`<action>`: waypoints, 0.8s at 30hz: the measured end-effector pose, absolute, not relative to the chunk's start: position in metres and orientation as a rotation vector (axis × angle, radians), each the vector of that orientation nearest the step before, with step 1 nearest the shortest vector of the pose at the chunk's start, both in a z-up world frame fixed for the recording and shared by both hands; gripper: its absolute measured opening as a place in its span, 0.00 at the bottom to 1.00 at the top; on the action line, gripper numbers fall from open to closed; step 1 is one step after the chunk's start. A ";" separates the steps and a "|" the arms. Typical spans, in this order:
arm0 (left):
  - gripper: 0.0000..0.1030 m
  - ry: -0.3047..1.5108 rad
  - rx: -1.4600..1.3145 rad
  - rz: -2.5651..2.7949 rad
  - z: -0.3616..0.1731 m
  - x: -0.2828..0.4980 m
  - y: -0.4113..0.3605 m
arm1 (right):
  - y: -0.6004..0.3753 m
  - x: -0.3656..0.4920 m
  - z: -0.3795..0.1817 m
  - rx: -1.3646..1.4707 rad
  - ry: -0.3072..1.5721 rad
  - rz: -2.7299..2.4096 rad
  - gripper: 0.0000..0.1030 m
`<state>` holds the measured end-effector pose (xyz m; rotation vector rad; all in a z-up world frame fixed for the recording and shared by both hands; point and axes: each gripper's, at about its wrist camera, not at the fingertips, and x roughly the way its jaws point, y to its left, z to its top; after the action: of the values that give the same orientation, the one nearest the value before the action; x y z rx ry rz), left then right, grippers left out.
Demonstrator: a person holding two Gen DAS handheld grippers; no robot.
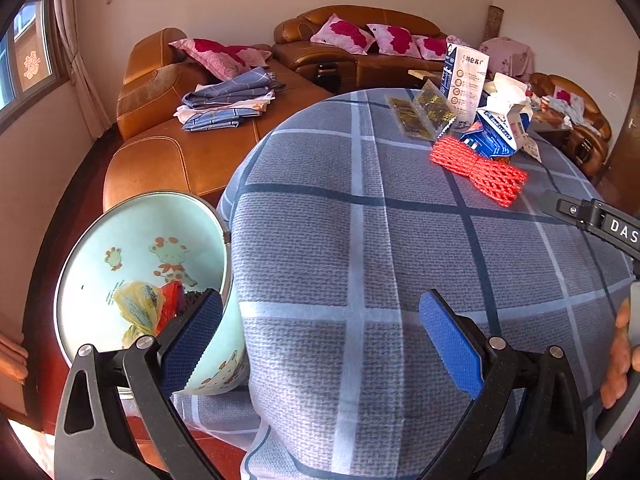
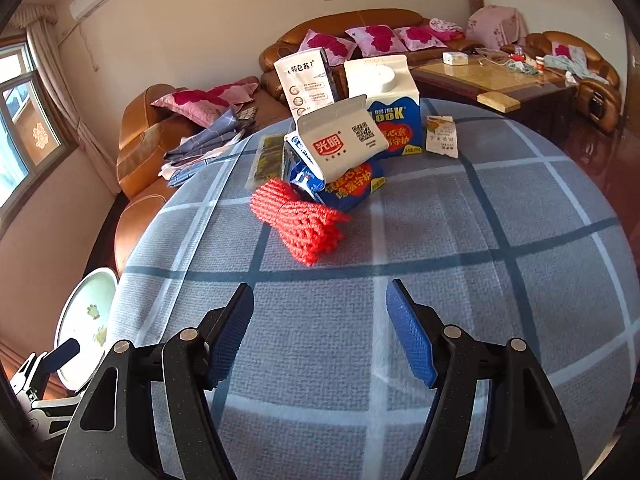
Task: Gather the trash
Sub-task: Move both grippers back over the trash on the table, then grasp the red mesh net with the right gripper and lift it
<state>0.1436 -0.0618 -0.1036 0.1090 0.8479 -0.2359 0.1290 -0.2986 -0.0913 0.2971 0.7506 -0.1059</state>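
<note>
Both grippers, left gripper [image 1: 320,334] and right gripper [image 2: 320,330], are hovering with jaws apart. Red foam net [image 2: 298,222] is lying just before the cartons [image 2: 348,152]; approaching low and pinching its middle should be working best.

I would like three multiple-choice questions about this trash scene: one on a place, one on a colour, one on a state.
1. Where is the bin?
A. on the sofa
B. beside the table's edge, on the left
C. on top of the table

2. What colour is the foam net lying on the tablecloth?
A. red
B. green
C. white

3. How are the right tongs?
A. shut on a carton
B. shut on nothing
C. open and empty

Answers: 1 B, the left view shows it against the cloth's hanging edge. 2 A, it is bright red in both views. 3 C, the pads stand apart with only cloth between them.
</note>
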 end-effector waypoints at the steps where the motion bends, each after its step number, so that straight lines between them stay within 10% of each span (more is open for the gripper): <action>1: 0.94 0.848 0.103 -0.239 -0.103 0.147 -0.064 | -0.301 0.138 -0.090 0.282 0.755 -0.102 0.67; 7: 0.94 0.856 0.077 -0.223 -0.101 0.168 -0.065 | -0.307 0.188 -0.095 0.236 0.806 -0.035 0.66; 15: 0.94 0.890 0.049 -0.195 -0.104 0.190 -0.065 | -0.298 0.213 -0.116 0.192 0.890 0.024 0.27; 24: 0.94 0.884 0.063 -0.234 -0.098 0.201 -0.096 | -0.327 0.164 -0.100 0.225 0.849 0.039 0.18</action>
<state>0.2014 -0.0960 -0.0978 0.0629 0.8840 -0.2340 0.1643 -0.3273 -0.1000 0.2254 0.8487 0.0395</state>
